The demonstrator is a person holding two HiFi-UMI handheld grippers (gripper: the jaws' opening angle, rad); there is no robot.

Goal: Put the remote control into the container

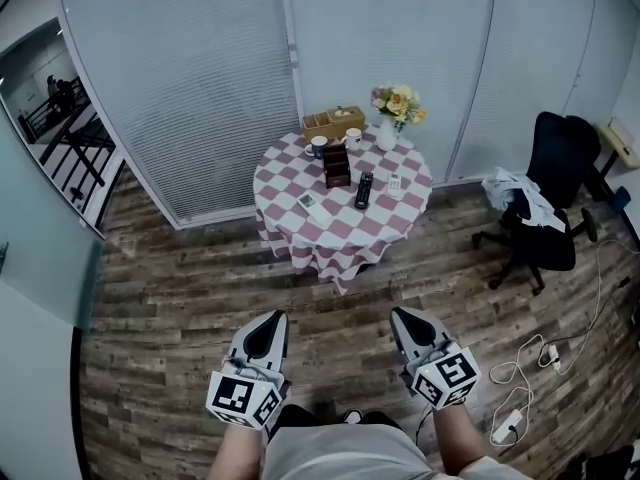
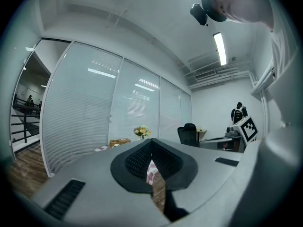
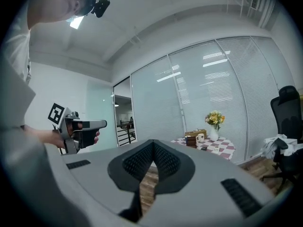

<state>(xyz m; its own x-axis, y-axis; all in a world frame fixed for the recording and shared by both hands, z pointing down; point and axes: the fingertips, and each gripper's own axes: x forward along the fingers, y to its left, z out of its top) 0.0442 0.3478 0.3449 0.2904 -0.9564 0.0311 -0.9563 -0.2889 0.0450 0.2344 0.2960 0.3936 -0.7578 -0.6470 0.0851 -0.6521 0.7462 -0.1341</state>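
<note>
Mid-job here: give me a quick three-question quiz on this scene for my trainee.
1. True or false: the black remote control lies on the checkered table, outside the dark container.
2. The left gripper and right gripper are: A) holding the remote control, B) shut and empty, C) wide open.
3. Fill in: in the head view, the office chair stands to the table's ____.

Key: 1 true; 2 B; 3 right.

The surface (image 1: 335, 236) wears pink-and-white checks; the remote control (image 1: 364, 190) on it is black. The floor (image 1: 170, 308) is brown wood planking, the flowers (image 1: 398, 102) yellow
</note>
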